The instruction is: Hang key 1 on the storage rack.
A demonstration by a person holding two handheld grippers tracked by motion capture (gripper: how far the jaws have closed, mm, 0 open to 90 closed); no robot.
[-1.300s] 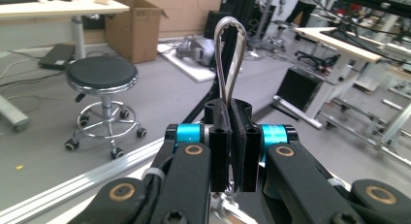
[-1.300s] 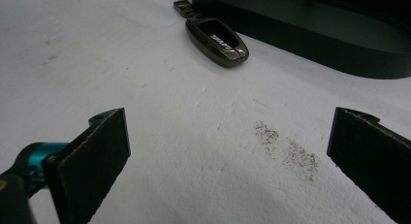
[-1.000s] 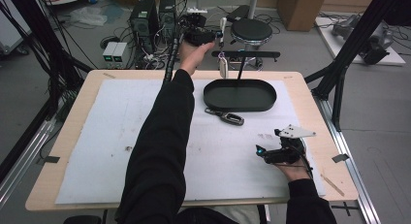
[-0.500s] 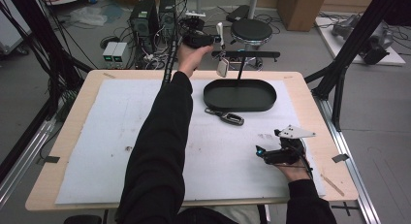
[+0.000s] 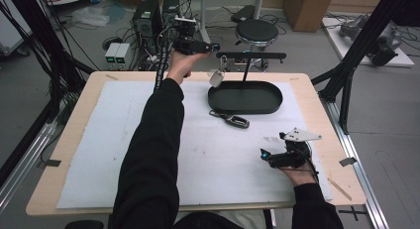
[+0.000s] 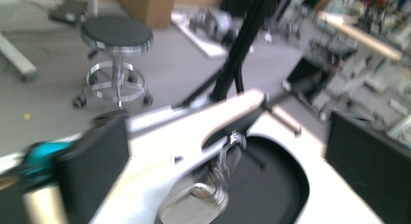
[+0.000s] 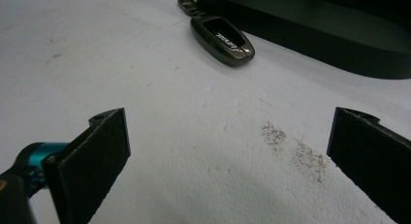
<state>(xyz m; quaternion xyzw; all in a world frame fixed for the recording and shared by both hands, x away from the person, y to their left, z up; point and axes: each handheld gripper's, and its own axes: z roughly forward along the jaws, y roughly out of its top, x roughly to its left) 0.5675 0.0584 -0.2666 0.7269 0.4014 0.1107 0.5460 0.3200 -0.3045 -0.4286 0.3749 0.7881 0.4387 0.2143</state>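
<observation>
A silver key tag (image 5: 217,78) hangs on its ring from the crossbar of a black stand (image 5: 252,55) that rises out of a black oval tray (image 5: 246,98). My left gripper (image 5: 213,47) is held out past the table's far edge, just left of the bar. Its jaws have just been opening and now stand wide. In the blurred left gripper view the key tag (image 6: 194,205) dangles ahead, untouched by the pads. A dark car key fob (image 5: 234,120) lies on the white mat in front of the tray. My right gripper (image 5: 270,158) rests open at the near right, facing the fob (image 7: 223,39).
The white mat (image 5: 124,140) covers most of the wooden table. Behind the table are a round stool (image 5: 257,31), computer cases (image 5: 148,18) and loose cables. Black frame posts (image 5: 356,60) stand at the right and left sides.
The left gripper has drawn back to the left and a little lower, and its jaws have opened. The key tag, let go, now hangs lower from the bar. The right gripper has kept still.
</observation>
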